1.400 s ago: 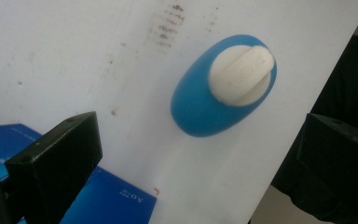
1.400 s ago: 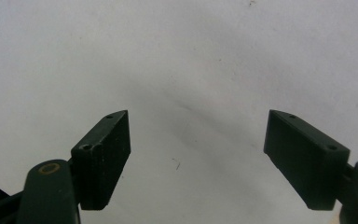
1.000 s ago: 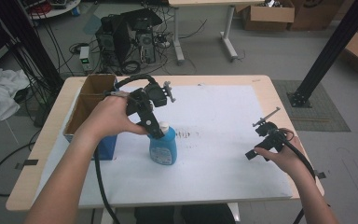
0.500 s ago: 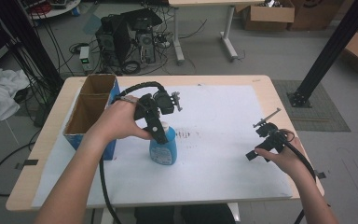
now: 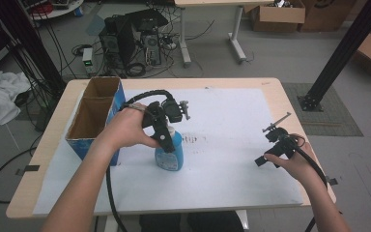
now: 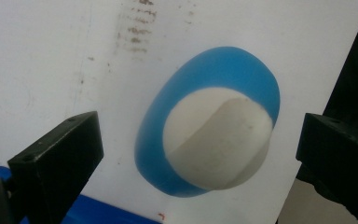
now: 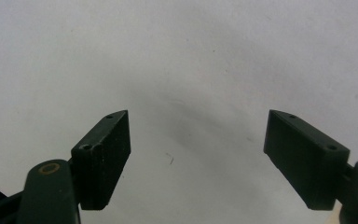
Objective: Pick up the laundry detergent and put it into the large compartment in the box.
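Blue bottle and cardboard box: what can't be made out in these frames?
- Blue bottle: high view, its top is hidden by the left gripper; label unreadable.
- Bottle base: left gripper view, hidden beneath its white cap.
- Cardboard box: high view, contents shadowed, near wall behind the forearm.

A grey floor (image 5: 280, 43) surrounds the light wooden table (image 5: 53, 130), whose top is mostly covered by a white sheet (image 5: 232, 121). Beyond the table's far edge stand dark computer towers (image 5: 130, 36) amid tangled black cables (image 5: 77, 48). A second table's white legs (image 5: 236, 34) rise farther back, with cardboard boxes (image 5: 280, 14) behind them. A black diagonal post (image 5: 343, 48) stands on a grey mat (image 5: 328, 111), and white cloth (image 5: 0, 96) lies crumpled on the floor at the far left.
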Demonstrator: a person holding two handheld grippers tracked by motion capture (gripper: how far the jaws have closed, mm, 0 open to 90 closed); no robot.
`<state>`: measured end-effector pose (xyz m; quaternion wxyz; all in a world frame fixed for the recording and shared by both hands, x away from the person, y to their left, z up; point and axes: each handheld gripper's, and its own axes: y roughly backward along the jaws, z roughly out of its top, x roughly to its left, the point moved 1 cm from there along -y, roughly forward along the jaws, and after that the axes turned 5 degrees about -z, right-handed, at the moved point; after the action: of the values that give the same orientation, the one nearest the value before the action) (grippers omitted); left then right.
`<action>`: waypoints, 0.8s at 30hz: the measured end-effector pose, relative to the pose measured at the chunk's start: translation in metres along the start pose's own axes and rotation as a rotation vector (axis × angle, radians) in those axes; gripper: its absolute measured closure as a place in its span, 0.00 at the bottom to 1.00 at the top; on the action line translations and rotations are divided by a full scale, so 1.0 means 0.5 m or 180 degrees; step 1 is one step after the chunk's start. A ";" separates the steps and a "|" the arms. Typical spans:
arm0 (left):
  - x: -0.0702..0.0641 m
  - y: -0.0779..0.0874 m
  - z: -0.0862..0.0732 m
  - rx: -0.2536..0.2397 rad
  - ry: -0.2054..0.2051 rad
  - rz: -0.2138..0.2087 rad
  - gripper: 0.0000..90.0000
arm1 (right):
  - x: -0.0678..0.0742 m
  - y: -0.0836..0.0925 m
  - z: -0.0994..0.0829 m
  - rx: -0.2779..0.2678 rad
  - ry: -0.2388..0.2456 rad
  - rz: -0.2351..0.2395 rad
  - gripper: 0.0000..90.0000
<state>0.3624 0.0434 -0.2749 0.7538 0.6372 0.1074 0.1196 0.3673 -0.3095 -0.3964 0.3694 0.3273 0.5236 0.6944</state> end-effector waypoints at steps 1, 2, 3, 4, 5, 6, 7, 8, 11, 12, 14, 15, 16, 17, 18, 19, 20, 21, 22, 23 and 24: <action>0.001 -0.004 0.001 -0.0011 -0.0010 -0.0008 0.01 | 0.000 -0.001 0.000 -0.0001 0.0001 0.0002 0.25; 0.001 -0.004 0.001 -0.0011 -0.0010 -0.0008 0.02 | 0.000 -0.001 0.000 0.0005 -0.0002 0.0004 0.25; 0.001 -0.010 0.002 -0.0006 -0.0011 -0.0031 0.02 | 0.000 -0.001 -0.001 0.0011 -0.0006 0.0002 0.25; 0.001 -0.010 0.002 -0.0006 -0.0011 -0.0031 0.02 | 0.000 -0.001 -0.001 0.0011 -0.0006 0.0002 0.25; 0.003 -0.016 0.002 0.0026 -0.0042 -0.0008 0.02 | -0.001 -0.002 -0.002 0.0010 -0.0006 0.0007 0.25; 0.004 -0.020 0.001 0.0025 -0.0048 -0.0020 0.02 | -0.002 -0.002 -0.002 0.0012 -0.0006 0.0003 0.25; 0.005 -0.022 0.000 0.0045 -0.0047 -0.0033 0.02 | -0.002 -0.002 -0.002 0.0005 -0.0008 0.0000 0.25; 0.005 -0.022 0.000 0.0045 -0.0047 -0.0033 0.02 | -0.002 -0.002 -0.002 0.0005 -0.0008 0.0000 0.25; 0.005 -0.031 -0.001 0.0050 -0.0056 -0.0009 0.02 | -0.003 -0.002 -0.003 0.0001 -0.0016 0.0005 0.25; 0.005 -0.031 -0.001 0.0050 -0.0056 -0.0009 0.02 | -0.003 -0.002 -0.004 -0.0002 -0.0014 0.0003 0.25; 0.005 -0.032 -0.001 0.0067 -0.0076 -0.0008 0.03 | -0.003 -0.002 -0.004 -0.0006 -0.0017 0.0006 0.25; 0.006 -0.033 -0.001 0.0065 -0.0082 -0.0005 0.04 | -0.004 -0.002 -0.005 -0.0006 -0.0014 0.0007 0.25; 0.006 -0.033 -0.001 0.0065 -0.0082 -0.0005 0.04 | -0.003 -0.002 -0.005 -0.0003 -0.0024 0.0014 0.25; 0.007 -0.034 -0.001 0.0074 -0.0106 0.0011 0.04 | -0.004 -0.003 -0.005 -0.0003 -0.0015 0.0011 0.25; 0.007 -0.034 -0.001 0.0074 -0.0106 0.0011 0.04 | -0.004 -0.003 -0.005 -0.0003 -0.0015 0.0011 0.25; 0.007 -0.037 -0.001 0.0083 -0.0105 0.0006 0.04 | -0.004 -0.003 -0.006 -0.0001 -0.0015 0.0013 0.25; 0.007 -0.037 -0.001 0.0088 -0.0110 0.0016 0.04 | -0.004 -0.005 -0.006 -0.0002 -0.0022 0.0016 0.25; 0.007 -0.040 0.000 0.0099 -0.0119 0.0020 0.05 | -0.005 -0.005 -0.007 0.0000 -0.0021 0.0016 0.25; 0.008 -0.042 0.000 0.0103 -0.0129 0.0032 0.05 | -0.005 -0.006 -0.008 -0.0001 -0.0022 0.0018 0.25; 0.008 -0.043 0.000 0.0123 -0.0130 0.0025 0.05 | -0.005 -0.006 -0.008 0.0005 -0.0024 0.0017 0.25; 0.008 -0.044 0.000 0.0131 -0.0130 0.0033 0.05 | -0.006 -0.006 -0.009 0.0009 -0.0028 0.0016 0.25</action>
<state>0.3672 0.0410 -0.2966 0.7420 0.6554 0.0911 0.1083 0.3657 -0.3134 -0.4006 0.3695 0.3322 0.5221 0.6932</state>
